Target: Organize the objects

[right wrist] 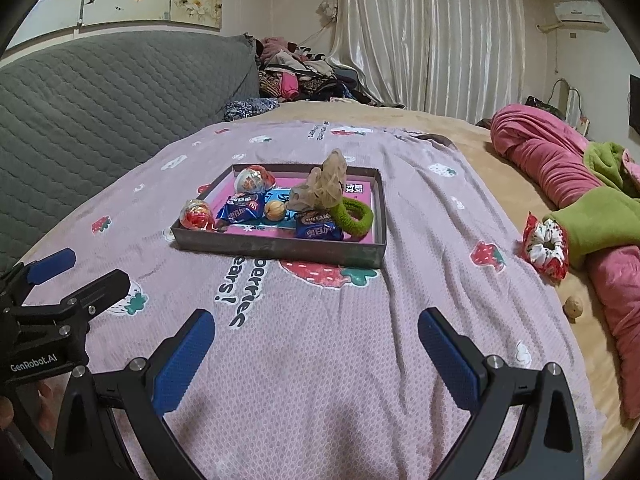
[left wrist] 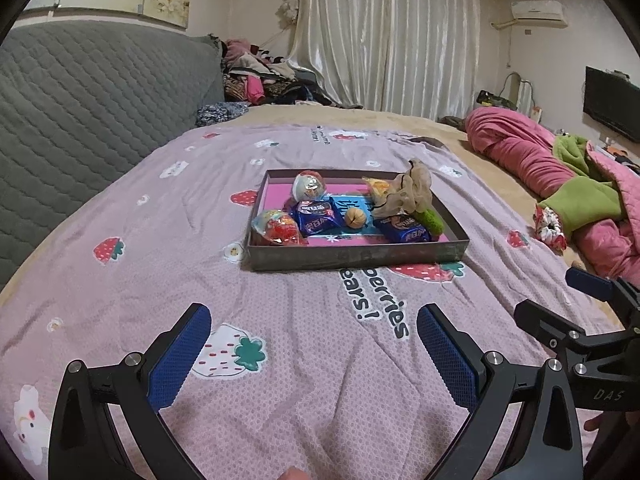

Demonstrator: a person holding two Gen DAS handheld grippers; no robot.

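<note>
— Left wrist view: where was the box (left wrist: 352, 256) seen, and how was it laid?

— It was set on the pink strawberry-print bedspread (left wrist: 280, 360) of the bed, ahead of both tools. Its long axis was laid across the view, left to right, with one long wall turned toward the cameras. Inside it two foil-wrapped eggs (left wrist: 278, 227), two blue snack packets (left wrist: 316, 216), a walnut (left wrist: 355, 217), a beige crumpled scrunchie (left wrist: 412, 194) and a green scrunchie (left wrist: 430, 220) were held. The green one was seen flat in the right near corner, partly under the beige one.

— And outside the box?

— From the right wrist view, a red-and-white scrunchie (right wrist: 546, 246) was seen at the bedspread's right edge, just beside the pink and green bedding (right wrist: 580, 216). A second walnut (right wrist: 573, 306) was seen nearer, well apart from the box.

— How were the tools posed?

— The left hand-held gripper (left wrist: 314, 354) was held low over the bedspread, pointed at the box, fingers spread wide with nothing between them. The right hand-held gripper (right wrist: 316, 354) was posed alike, fingers equally apart and unloaded. Both were kept side by side, short of the box.
</note>
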